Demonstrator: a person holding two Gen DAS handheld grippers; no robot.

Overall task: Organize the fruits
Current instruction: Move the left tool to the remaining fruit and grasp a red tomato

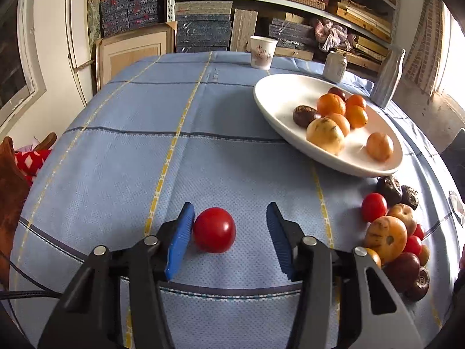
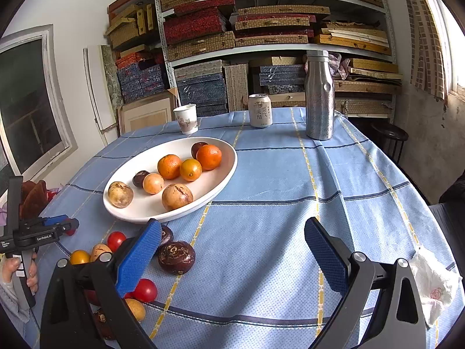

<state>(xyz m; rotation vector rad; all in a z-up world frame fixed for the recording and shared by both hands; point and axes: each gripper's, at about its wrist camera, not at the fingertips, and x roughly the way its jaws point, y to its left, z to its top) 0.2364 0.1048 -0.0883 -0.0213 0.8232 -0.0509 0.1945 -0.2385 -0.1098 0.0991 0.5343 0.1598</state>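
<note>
While the left claw (image 1: pixel 231 215) sits part open around a red tomato (image 1: pixel 214 229) on the bench (image 1: pixel 116 151), only its left pad touches it, nothing gripped. Right claw (image 2: pixel 232 238) gapes empty beside the loose fruit pile (image 2: pixel 176 257), near the white plate (image 2: pixel 139 212).

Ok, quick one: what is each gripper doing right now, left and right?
Left gripper: open around the red tomato; one pad touches it, the other stands clear.
Right gripper: open, holding nothing.
</note>
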